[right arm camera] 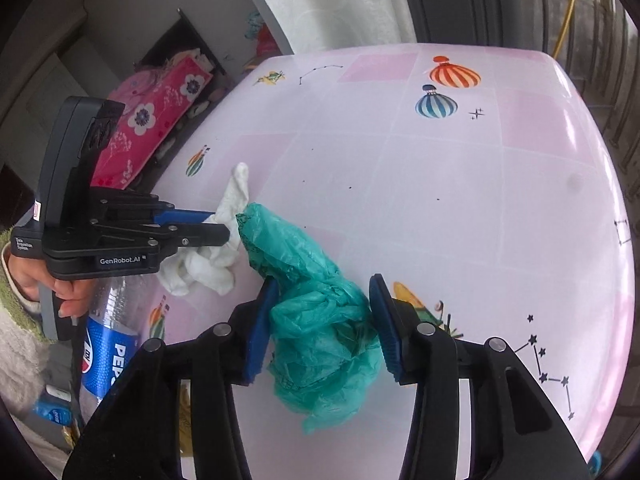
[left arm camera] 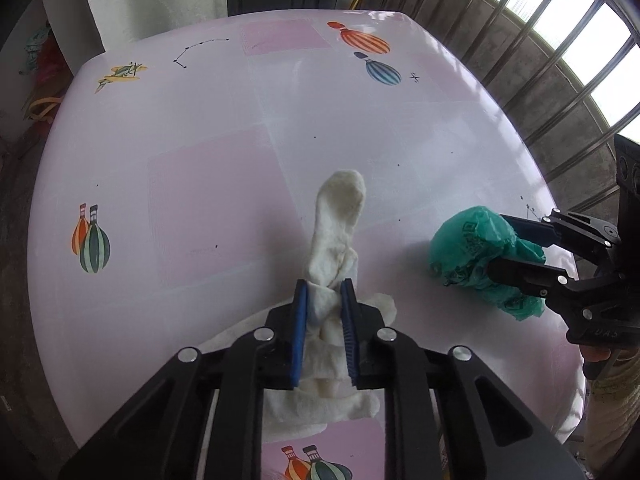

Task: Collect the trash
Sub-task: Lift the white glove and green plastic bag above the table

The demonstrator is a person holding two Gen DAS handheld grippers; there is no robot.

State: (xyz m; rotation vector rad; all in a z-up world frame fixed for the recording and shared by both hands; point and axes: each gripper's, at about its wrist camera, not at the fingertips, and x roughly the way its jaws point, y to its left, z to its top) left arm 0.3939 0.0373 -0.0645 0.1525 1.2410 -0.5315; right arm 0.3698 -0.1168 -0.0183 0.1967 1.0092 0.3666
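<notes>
- The left gripper (left arm camera: pixel 324 292), a black claw with blue ribbed pads, points steeply down at a pale pink tablecloth (left arm camera: pixel 200 160) printed with striped hot-air balloons.
- Its jaws are nearly together and pinch a crumpled white tissue (left arm camera: pixel 340 216). One twisted end of the tissue sticks out ahead of the fingertips, and the rest bunches up between and beneath the pads.
- The right gripper (right arm camera: pixel 320 292), of the same make, sits just to the right of the left one, both over the near part of the table.
- Its jaws stand about half open around a crumpled green plastic bag (right arm camera: pixel 316 336). Both pads press into the bag's sides. A tail of the bag reaches forward and left from the fingertips, ending just beside the tissue.
- Seen from the right wrist view, a hand (right arm camera: pixel 60 284) in a fuzzy pale sleeve grips the left gripper's handle.
- Below and behind the left gripper lies a clear plastic Pepsi bottle (right arm camera: pixel 108 344) with a blue label, at the table's near left edge.
</notes>
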